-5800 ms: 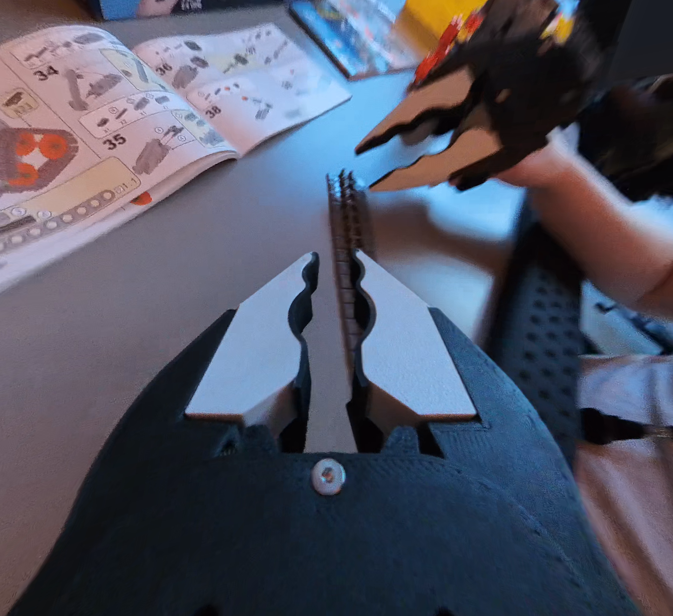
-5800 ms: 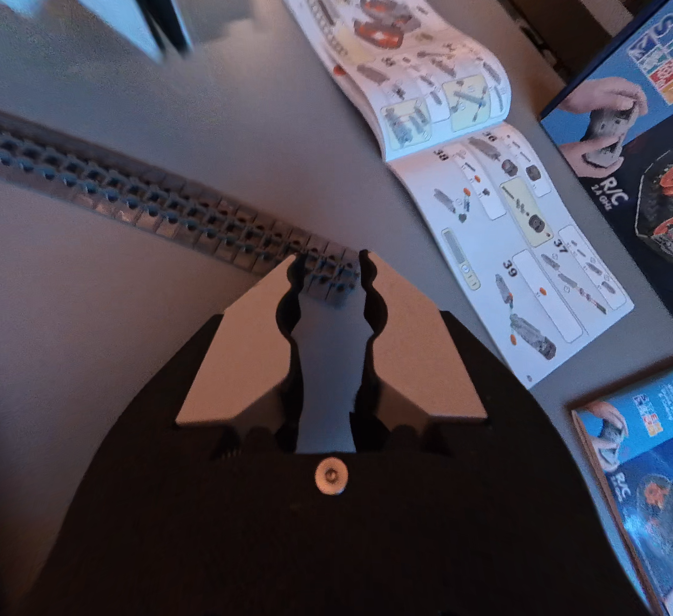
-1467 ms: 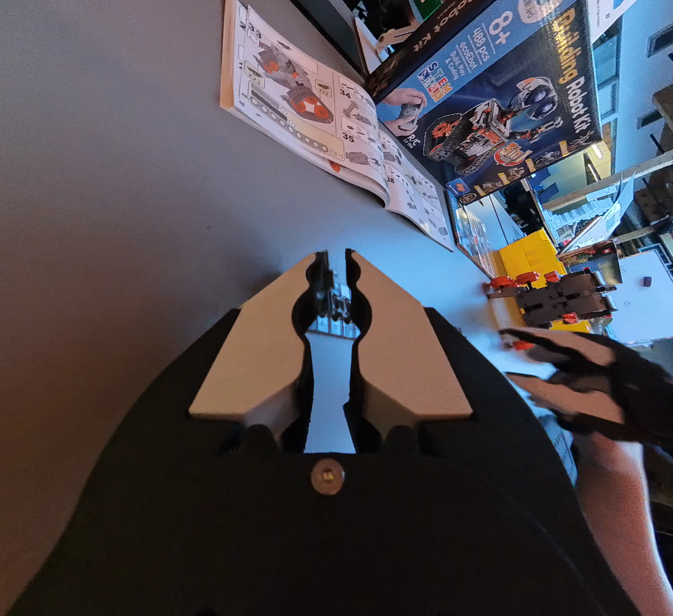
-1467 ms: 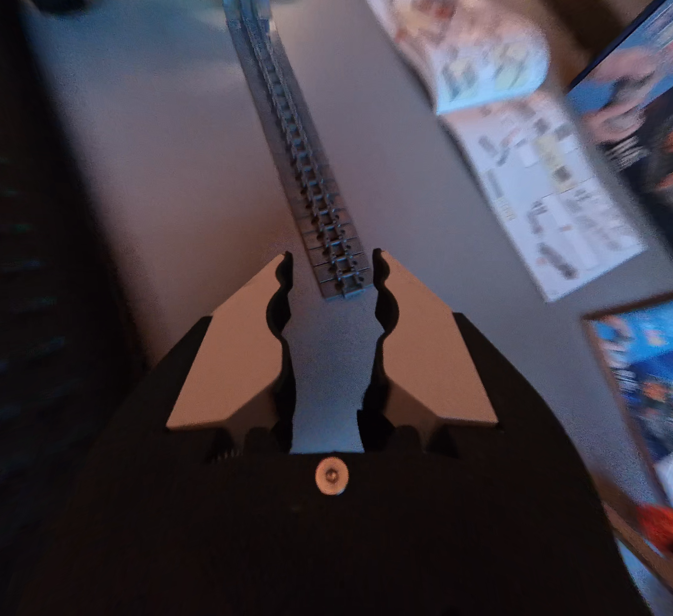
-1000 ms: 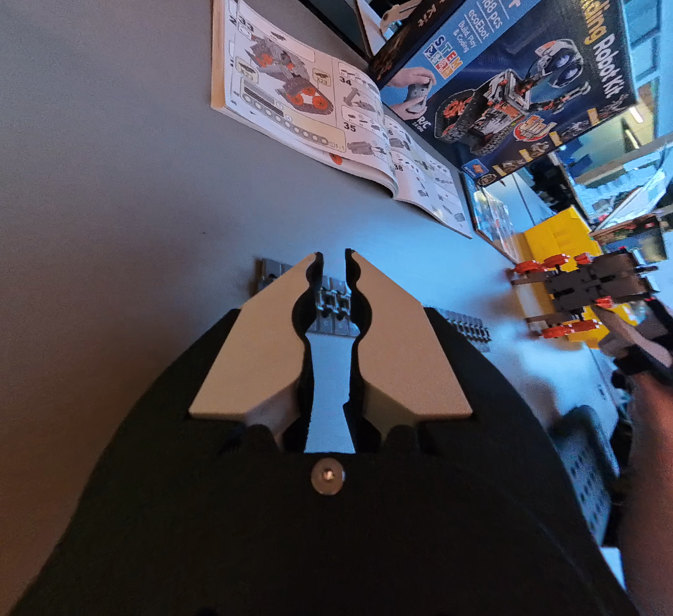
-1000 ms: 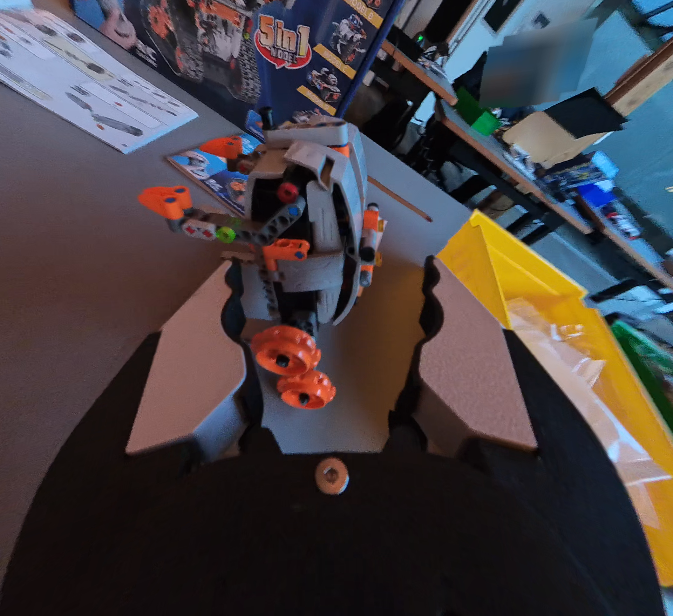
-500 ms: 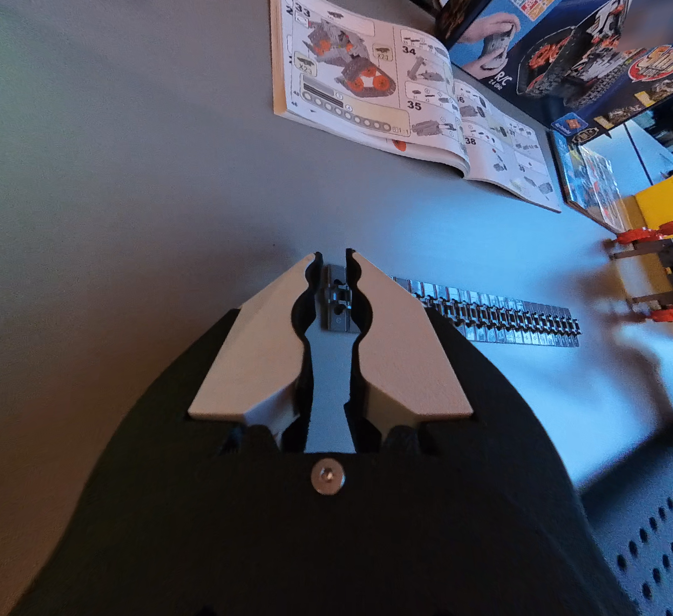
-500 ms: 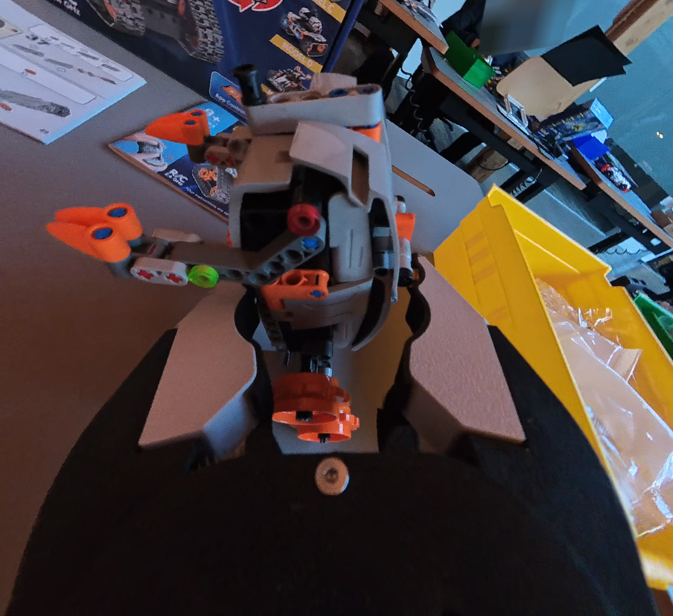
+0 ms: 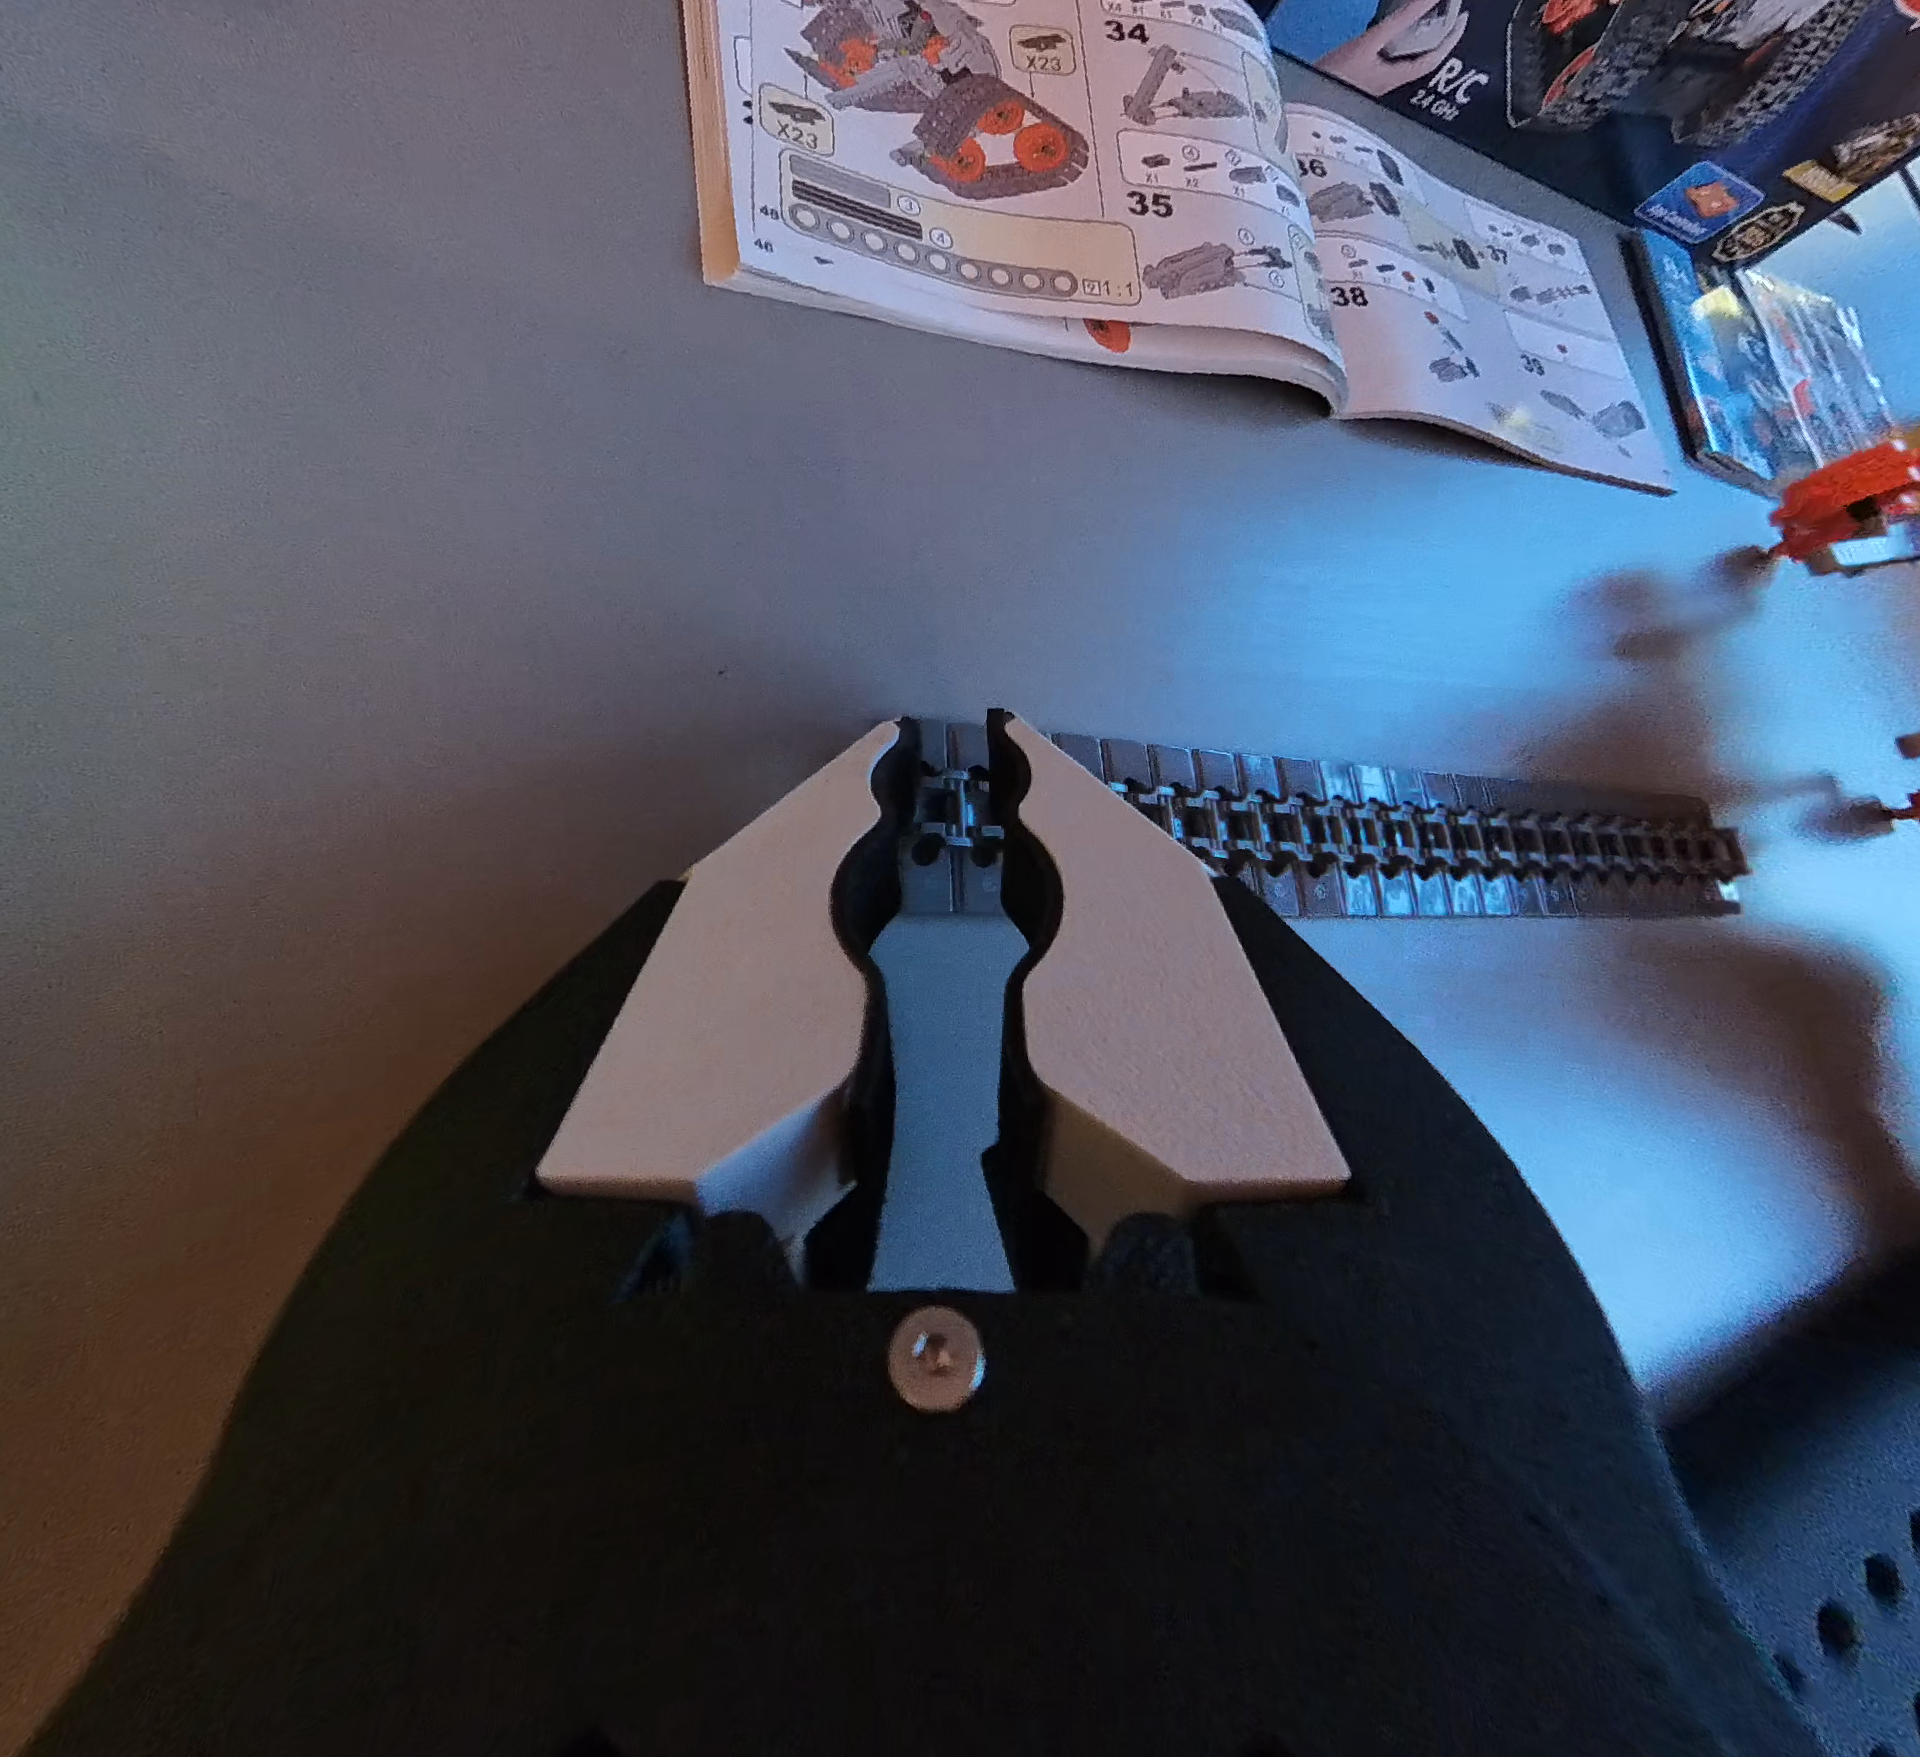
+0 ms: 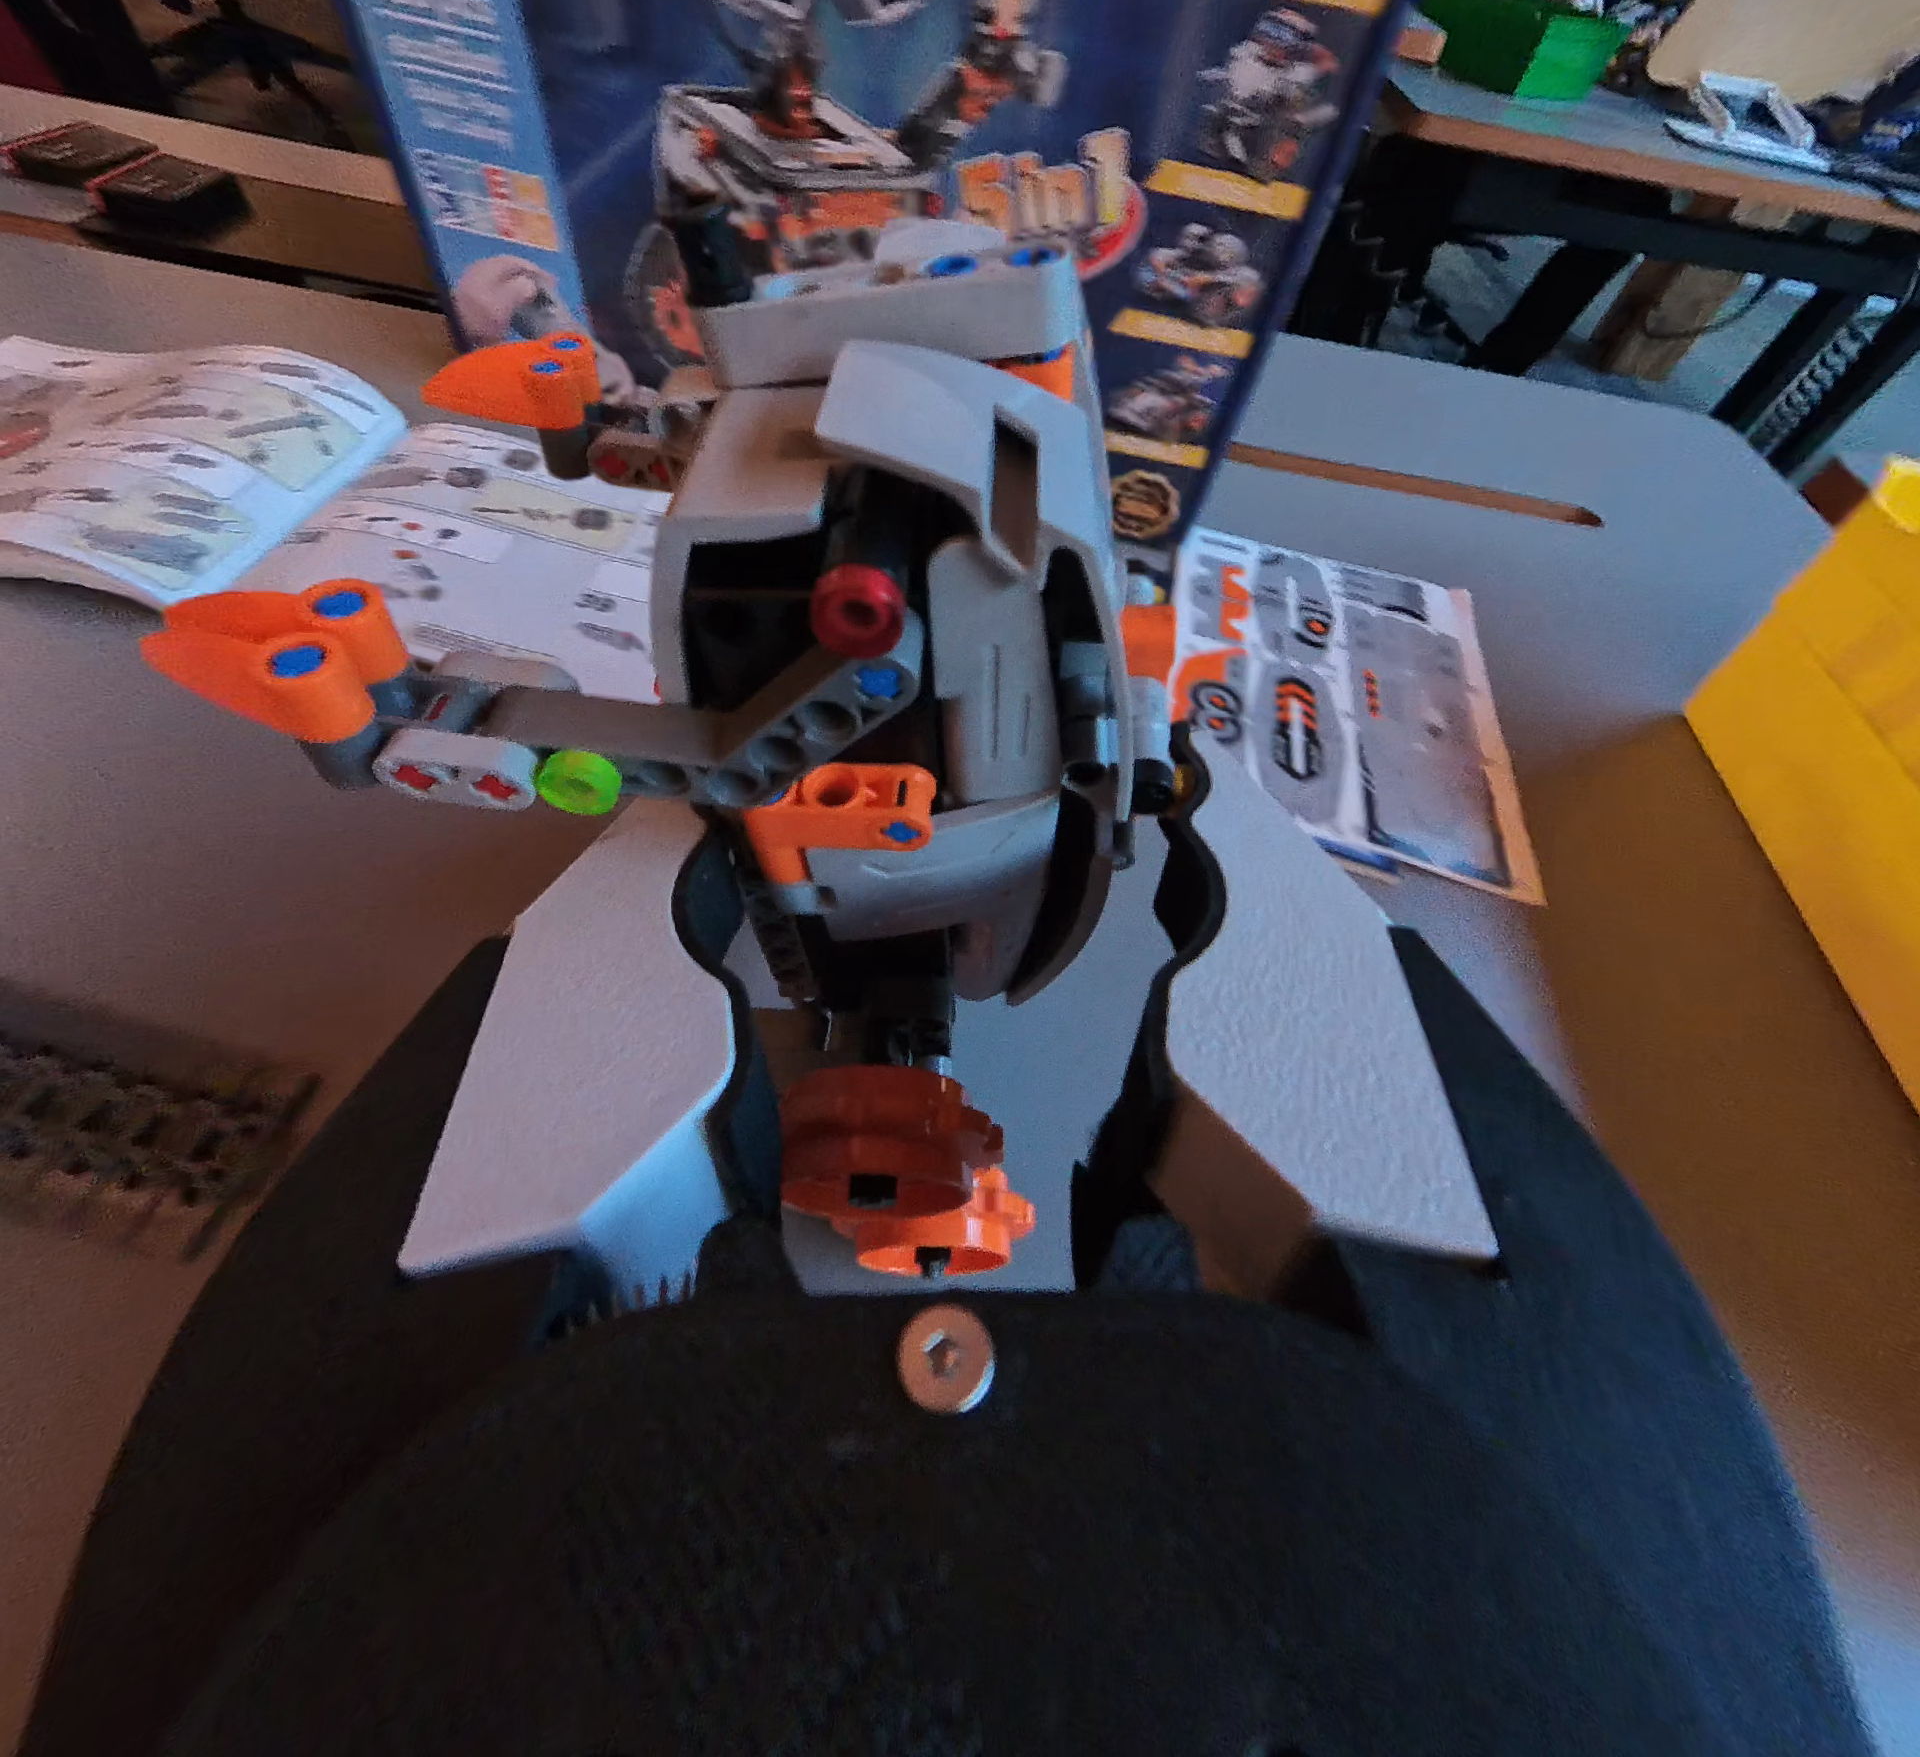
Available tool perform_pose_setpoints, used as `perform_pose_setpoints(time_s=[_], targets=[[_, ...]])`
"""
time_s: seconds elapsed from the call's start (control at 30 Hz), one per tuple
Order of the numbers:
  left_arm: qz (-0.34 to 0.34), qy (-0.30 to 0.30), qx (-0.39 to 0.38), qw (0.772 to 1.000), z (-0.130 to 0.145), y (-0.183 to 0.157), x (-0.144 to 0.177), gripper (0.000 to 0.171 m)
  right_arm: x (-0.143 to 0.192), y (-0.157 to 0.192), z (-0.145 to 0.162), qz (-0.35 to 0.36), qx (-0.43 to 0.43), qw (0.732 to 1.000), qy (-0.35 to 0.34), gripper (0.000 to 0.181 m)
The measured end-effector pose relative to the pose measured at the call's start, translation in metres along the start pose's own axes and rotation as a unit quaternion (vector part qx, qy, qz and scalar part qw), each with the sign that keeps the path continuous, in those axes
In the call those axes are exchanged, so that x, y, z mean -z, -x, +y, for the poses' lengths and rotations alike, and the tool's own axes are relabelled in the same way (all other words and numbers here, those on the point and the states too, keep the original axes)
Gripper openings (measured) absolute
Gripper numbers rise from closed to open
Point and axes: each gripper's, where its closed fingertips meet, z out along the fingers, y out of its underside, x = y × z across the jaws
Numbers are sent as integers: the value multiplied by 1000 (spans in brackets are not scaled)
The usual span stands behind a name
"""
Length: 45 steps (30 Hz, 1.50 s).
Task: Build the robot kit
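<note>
Between the tips of my left gripper (image 9: 951,731) sits one end of a grey toy track (image 9: 1351,840), a long chain of small links lying flat on the grey counter (image 9: 364,512). My two pale fingers (image 9: 748,969) are clenched on that end link, and the rest of the chain runs away to the right across the counter. Beyond it an open instruction booklet (image 9: 997,159) lies with its pages up, and behind that stands a dark blue toy box (image 9: 1621,14). At the far right edge an orange and grey piece is too blurred to make out.

My right gripper (image 10: 935,834) is grasping a grey and orange toy robot (image 10: 883,627) built from bricks. Its lower body sits between my fingers, which press against its two sides, and its orange wheels (image 10: 894,1177) hang near the gripper's base. An arm with orange tips (image 10: 270,658) sticks out to the left, with a green stud (image 10: 577,780) along it. The model looks lifted off the counter, though I cannot tell for sure. Behind it stands the tall box, with the booklet to its left and a printed sheet (image 10: 1340,699) flat on the counter to the right. A yellow bin (image 10: 1829,772) stands at the right edge, and the grey chain shows blurred at the lower left. Farther back is another table with a green bin (image 10: 1507,40) on it.
</note>
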Motion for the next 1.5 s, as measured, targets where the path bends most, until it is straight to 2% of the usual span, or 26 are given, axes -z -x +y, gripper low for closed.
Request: perform_pose_setpoints(time_s=[0.27, 0.57, 0.8, 0.97, 1.23, 1.5], targets=[[11, 10, -17, 1000, 6, -12, -2, 6, -17, 94, -18, -33, 43, 999, -6, 80], [26, 25, -56, 998, 17, -32, -3, 6, -17, 152, -23, -23, 100, 995, 15, 81], [13, 33, -115, 993, 23, -42, -2, 13, -12, 163, -27, -4, 164, 986, 25, 80], [25, 32, -113, 993, 23, -48, -3, 19, -9, 160, -28, 14, 167, 986, 21, 81], [13, 20, -131, 991, 19, -48, -1, 18, -16, 161, -24, 42, 168, 985, 9, 81], [16, 33, -132, 991, 24, -50, -5, 19, -14, 177, -23, 30, 183, 982, 31, 82]])
